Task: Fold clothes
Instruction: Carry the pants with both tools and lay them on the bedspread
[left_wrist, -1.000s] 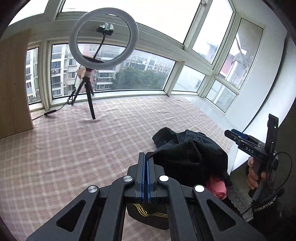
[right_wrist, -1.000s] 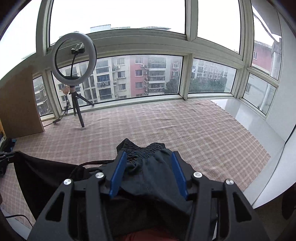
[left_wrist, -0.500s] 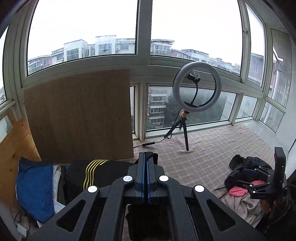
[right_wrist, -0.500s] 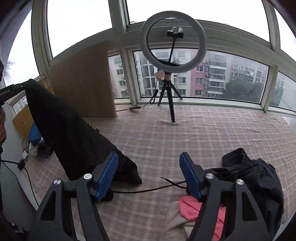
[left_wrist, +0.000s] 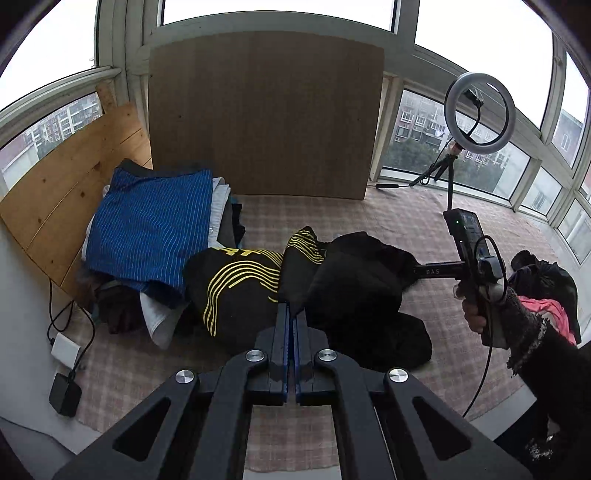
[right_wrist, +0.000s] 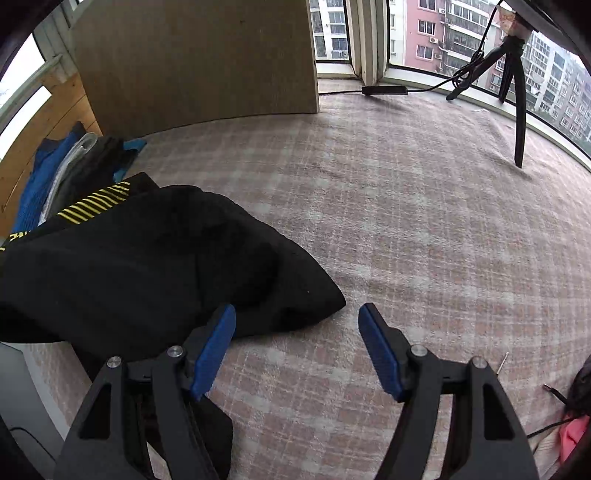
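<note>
Black garment (left_wrist: 354, 280) swung over from the unsorted heap, now lying beside one folded stack (left_wrist: 147, 229) | my left tool (left_wrist: 290, 314) is pinching its edge | my right tool (right_wrist: 297, 332) is standing wide, empty, jaws just opened | "DAS" reading on right tool.

windows (left_wrist: 417, 122): grey daylight, flats outside | floor: pink checked rug (right_wrist: 406, 221) | brown board (left_wrist: 266, 110) against glass
</note>
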